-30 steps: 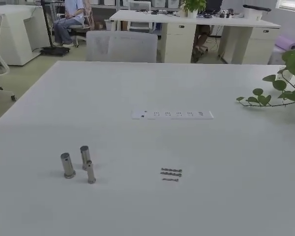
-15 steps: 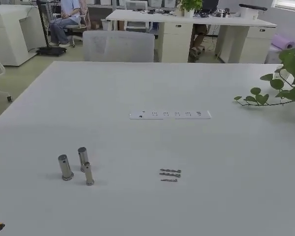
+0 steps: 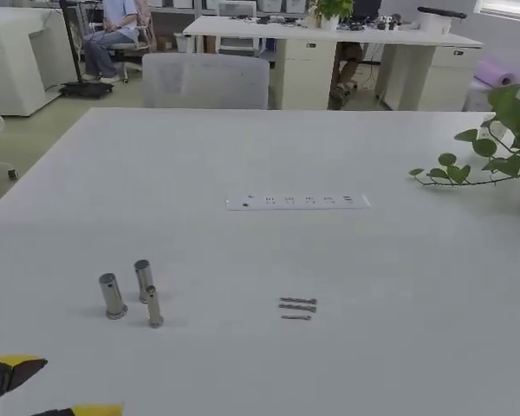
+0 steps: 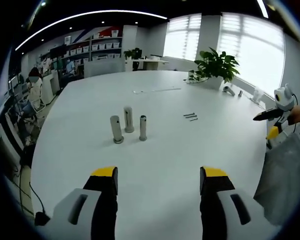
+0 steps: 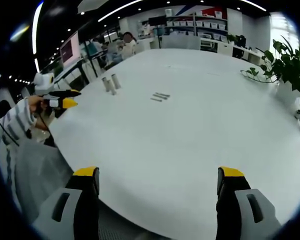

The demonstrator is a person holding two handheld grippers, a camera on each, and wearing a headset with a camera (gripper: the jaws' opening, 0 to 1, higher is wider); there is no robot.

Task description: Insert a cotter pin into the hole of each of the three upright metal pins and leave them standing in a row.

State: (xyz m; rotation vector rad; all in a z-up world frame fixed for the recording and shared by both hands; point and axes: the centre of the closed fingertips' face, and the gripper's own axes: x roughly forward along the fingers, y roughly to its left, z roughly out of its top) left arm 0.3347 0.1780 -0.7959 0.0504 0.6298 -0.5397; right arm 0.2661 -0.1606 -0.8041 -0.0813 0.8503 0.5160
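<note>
The three metal pins (image 3: 143, 279) stand upright on the white bench (image 3: 355, 260), close together in a little bunch, more a triangle than a row. The holes near their tops that I can see look empty, so I think the job has not begun. Off to their right, well apart from them, the three cotter pins (image 3: 298, 308) lie flat side by side.

I think the metal pins are hard, smooth and a bit heavy for their size. They could slip or tip over if bumped. A good place to hold one is low on its body, under the hole, so the hole is not covered. The cotter pins look very thin and light, and because they lie flat they may be tricky to pick up. It seems best to pinch one at one end, so the other end can poke into a hole.

The left hand-held gripper (image 4: 159, 175) is released — its two yellow-tipped jaws stand wide apart with nothing between them, and it points at the metal pins from well back. The right hand-held gripper (image 5: 159, 172) is released too, holding nothing, near the bench's edge.

Farther off a power strip (image 3: 296, 202) lies on the bench, and a green plant (image 3: 507, 104) leans in from the right.
</note>
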